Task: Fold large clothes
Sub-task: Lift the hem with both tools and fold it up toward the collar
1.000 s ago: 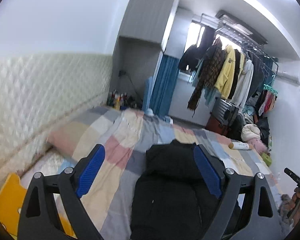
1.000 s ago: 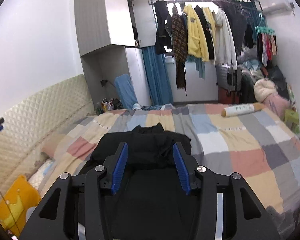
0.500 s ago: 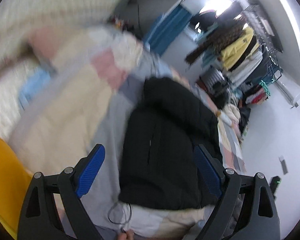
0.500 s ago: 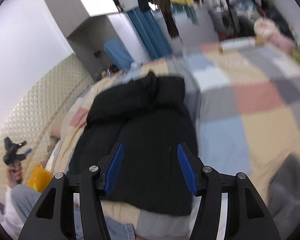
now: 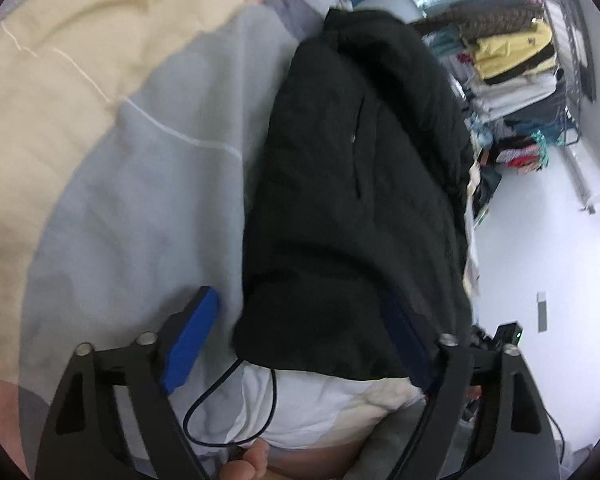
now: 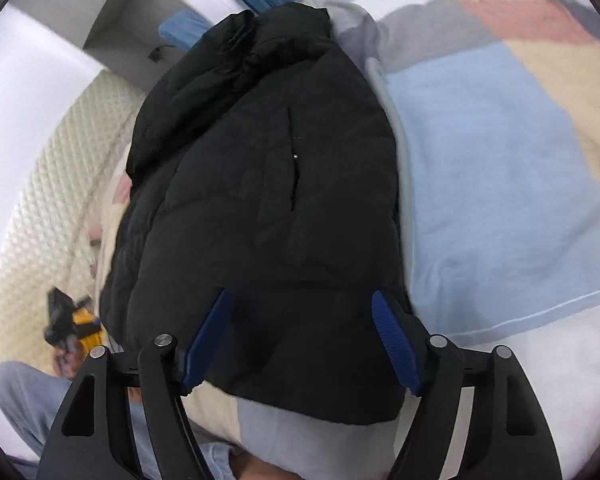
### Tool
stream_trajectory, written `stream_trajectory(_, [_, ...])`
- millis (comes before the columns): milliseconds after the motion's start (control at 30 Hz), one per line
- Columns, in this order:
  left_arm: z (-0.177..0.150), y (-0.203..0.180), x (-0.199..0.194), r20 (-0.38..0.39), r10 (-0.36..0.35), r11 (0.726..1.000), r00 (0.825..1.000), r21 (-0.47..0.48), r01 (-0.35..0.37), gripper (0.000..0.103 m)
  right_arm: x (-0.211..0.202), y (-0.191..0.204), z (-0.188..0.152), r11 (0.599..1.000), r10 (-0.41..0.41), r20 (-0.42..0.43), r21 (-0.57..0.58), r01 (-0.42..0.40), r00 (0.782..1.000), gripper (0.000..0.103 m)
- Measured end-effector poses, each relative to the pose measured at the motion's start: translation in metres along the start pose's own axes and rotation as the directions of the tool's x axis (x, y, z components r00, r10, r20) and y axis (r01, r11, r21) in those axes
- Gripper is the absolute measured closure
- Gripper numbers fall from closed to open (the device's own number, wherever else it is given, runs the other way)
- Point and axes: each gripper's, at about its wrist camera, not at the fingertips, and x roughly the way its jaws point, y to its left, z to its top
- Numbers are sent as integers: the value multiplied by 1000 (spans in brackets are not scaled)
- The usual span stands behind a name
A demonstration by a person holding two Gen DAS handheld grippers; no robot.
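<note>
Jacket [image 6: 260, 200], black and puffy, lies flat on the bed [image 6: 500, 160] just ahead of both wide-open hand-held grippers, left [image 5: 300, 344] and right [image 6: 300, 340], and we judge it soft, light, slippery, so pinch the near hem corners.

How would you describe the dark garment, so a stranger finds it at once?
Start at the bed's patchwork quilt of pastel squares. On it lies the black padded jacket, hem nearest the cameras. It is the only dark, puffy thing on the pale bedding.
</note>
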Motion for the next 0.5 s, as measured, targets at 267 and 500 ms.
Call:
stream_trajectory(267, [2, -18, 10, -28, 41, 995, 999, 95, -38, 36, 3, -15, 3, 997, -61, -12, 40, 62, 998, 24])
stream_trajectory(500, [-7, -36, -24, -17, 33, 986, 999, 163, -30, 52, 1, 1, -2, 996, 90, -24, 15, -89, 996, 22])
